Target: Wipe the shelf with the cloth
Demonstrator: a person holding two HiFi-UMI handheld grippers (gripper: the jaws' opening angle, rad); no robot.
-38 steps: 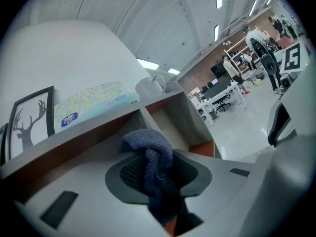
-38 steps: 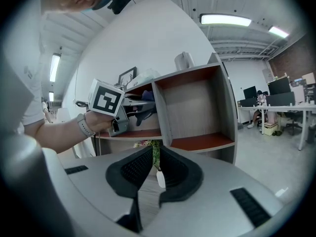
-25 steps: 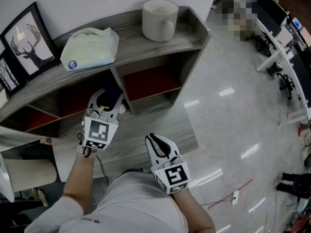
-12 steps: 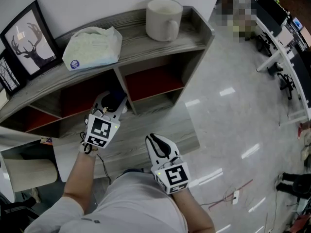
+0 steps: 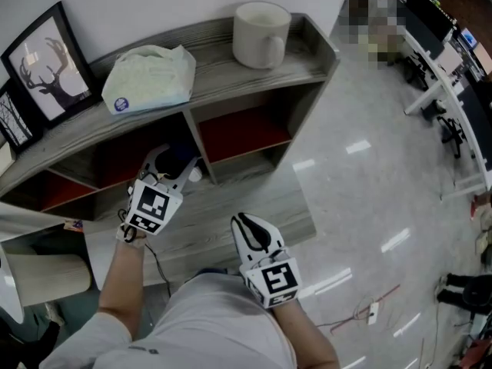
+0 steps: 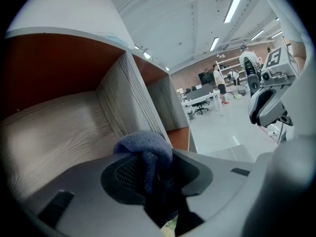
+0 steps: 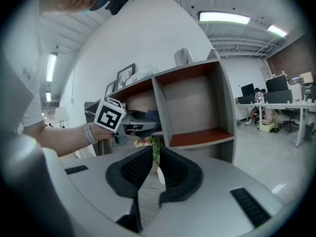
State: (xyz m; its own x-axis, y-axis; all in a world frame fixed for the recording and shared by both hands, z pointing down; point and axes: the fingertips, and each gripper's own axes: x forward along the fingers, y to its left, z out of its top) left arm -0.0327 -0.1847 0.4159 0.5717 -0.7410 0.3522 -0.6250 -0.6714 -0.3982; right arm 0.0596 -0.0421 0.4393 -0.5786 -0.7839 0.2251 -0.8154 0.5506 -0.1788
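A picture frame [image 5: 42,61] stands at the far left on top of the shelf [image 5: 211,60]. Next to it lies a white bag [image 5: 150,79].

Below the bag, the left gripper [image 5: 174,160] reaches into the middle box of the shelf. Its jaws squeeze tight on a dark blue cloth [image 6: 144,149]. The cloth bunches up and pokes out past the jaw tips. It is right at the wood boards inside that box, close to the upright wall between two boxes. I cannot tell if the cloth is touching the wood.

Further right, a big white mug [image 5: 261,33] sits on the top board.

The right gripper [image 5: 247,227] is lower down, near the person's body and well apart from the shelf. Its jaws are pressed almost together and hold nothing.

The shelf is long from side to side. The wood to wipe lies just in front of the cloth, so I think the left hand only needs to push the cloth onto the board and slide it sideways along it. The left hand is much nearer, so this job looks like its job. The upright wall is close, so the gripper could bump it.
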